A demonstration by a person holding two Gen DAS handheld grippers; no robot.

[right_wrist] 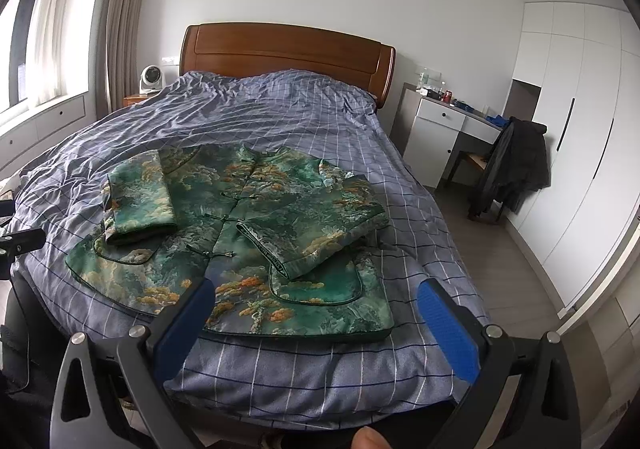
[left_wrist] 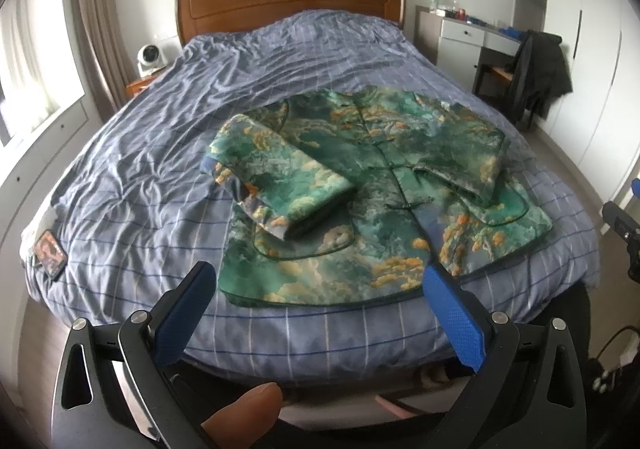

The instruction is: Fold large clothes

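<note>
Jaws spread wide and empty, the left gripper (left_wrist: 320,283) and right gripper (right_wrist: 316,299) hover at the foot of a bed (left_wrist: 160,153) where a green patterned jacket (left_wrist: 372,169) lies flat, both sleeves folded across its front.

Jacket (left_wrist: 380,189) (right_wrist: 248,225): green patterned fabric with orange-yellow cloud-like patches and grey-blue areas, dark green piping along edges. Lies flat, front side up, on the blue checked bedcover (left_wrist: 160,169) (right_wrist: 320,121), near the foot end of the bed, collar pointing toward the headboard. Front closed down the middle with knot-and-loop fastenings. Both sleeves are folded inward across the chest: the left-hand sleeve (left_wrist: 276,177) (right_wrist: 138,197) lies diagonally over the body, cuff toward the hem; the right-hand sleeve (left_wrist: 456,179) (right_wrist: 316,245) likewise crosses inward. Curved patch pockets show on both lower front panels. Hem lies closest to the bed's foot edge, unfolded.
</note>
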